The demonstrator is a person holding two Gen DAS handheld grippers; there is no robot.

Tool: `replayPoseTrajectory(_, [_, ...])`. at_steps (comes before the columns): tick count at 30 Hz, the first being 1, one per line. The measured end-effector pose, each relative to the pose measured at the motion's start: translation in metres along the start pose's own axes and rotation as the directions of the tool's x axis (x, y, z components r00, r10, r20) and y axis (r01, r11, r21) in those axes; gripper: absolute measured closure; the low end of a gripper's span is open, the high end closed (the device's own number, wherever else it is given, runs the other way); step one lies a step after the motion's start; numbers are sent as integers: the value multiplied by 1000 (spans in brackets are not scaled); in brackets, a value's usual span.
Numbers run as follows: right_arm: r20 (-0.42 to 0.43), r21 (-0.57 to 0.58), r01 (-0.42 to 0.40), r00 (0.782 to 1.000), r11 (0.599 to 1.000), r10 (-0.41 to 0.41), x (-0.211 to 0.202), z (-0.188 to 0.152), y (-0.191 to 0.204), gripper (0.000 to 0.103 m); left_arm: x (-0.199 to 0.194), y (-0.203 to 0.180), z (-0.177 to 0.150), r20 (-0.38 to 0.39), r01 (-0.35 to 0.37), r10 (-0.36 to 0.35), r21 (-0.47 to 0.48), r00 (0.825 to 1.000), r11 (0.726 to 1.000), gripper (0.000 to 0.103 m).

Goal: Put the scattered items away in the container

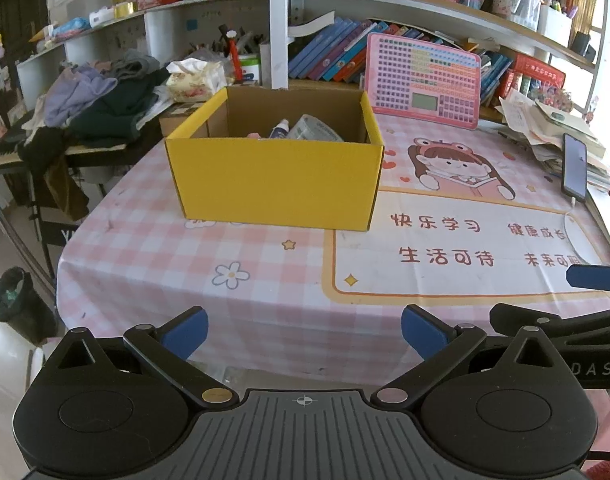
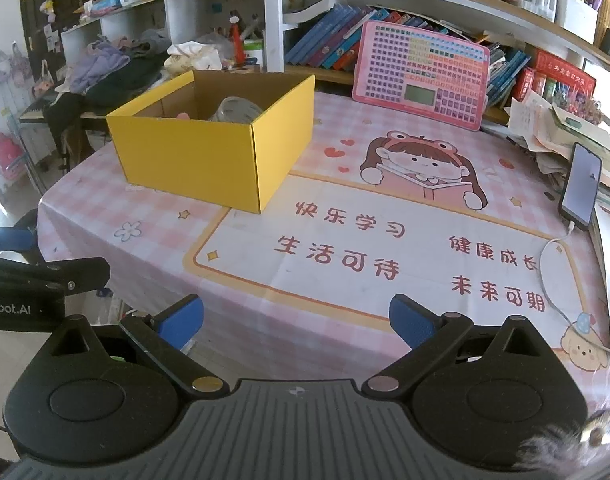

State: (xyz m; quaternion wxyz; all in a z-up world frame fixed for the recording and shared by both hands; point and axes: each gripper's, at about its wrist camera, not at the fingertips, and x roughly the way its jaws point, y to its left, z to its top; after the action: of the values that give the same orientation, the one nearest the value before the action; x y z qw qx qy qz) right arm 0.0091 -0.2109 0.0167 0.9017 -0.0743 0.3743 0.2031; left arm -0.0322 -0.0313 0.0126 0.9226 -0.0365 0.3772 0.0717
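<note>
A yellow cardboard box [image 1: 275, 182] stands open on the pink checked tablecloth [image 1: 153, 256]; it also shows in the right wrist view [image 2: 193, 160]. Inside it lie a roll of tape [image 1: 315, 130], a small white bottle [image 1: 279, 128] and something pink [image 1: 253, 135]; the roll of tape [image 2: 235, 110] shows in the right wrist view too. My left gripper [image 1: 303, 334] is open and empty near the table's front edge. My right gripper [image 2: 297, 322] is open and empty beside it, to the right; one of its blue fingertips [image 1: 593, 277] shows in the left wrist view.
A pink learning tablet [image 2: 421, 74] leans against books at the back. A phone [image 2: 581, 186] with a white cable [image 2: 545, 276] stands at the right by piled papers [image 2: 561, 128]. Clothes [image 1: 101, 100] lie piled on a side table at the left. A black bin [image 1: 17, 304] is on the floor.
</note>
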Motion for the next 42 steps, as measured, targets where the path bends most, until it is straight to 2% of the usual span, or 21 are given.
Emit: replayPoseTrajectory(42, [-27, 0, 8, 1000, 1000, -8, 10, 0, -8, 2, 10, -8, 2, -21, -3, 3, 9, 1000, 1000, 0])
